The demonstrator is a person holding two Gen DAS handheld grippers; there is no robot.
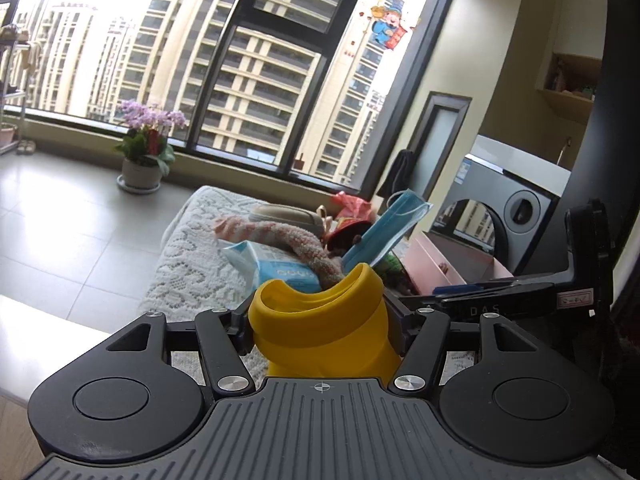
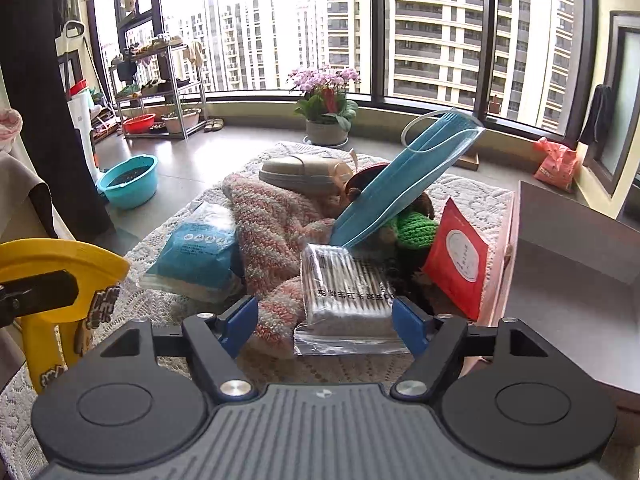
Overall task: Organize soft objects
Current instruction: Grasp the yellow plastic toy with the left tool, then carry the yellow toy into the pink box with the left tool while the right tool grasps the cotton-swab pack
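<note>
My left gripper [image 1: 320, 320] is shut on a soft yellow cup-like object [image 1: 324, 320], held above the lace mat; the same yellow object shows in the right wrist view [image 2: 52, 280] at far left. My right gripper [image 2: 324, 316] is open around a clear bag of cotton swabs [image 2: 344, 292] on the mat. Behind it lie a pink-and-white knitted scarf [image 2: 272, 224], a blue wipes pack [image 2: 196, 248], a blue face mask [image 2: 404, 180] standing tilted, a green knitted toy [image 2: 416, 228] and a red packet [image 2: 460, 256].
A white lace mat [image 2: 472, 188] covers the low table. A pink box [image 1: 440, 264] stands at the right, also seen as a grey-walled container [image 2: 568, 280]. A beige case [image 2: 296, 172] lies at the back. A flower pot [image 2: 326, 128], teal basin [image 2: 128, 180] and shelf rack stand on the floor.
</note>
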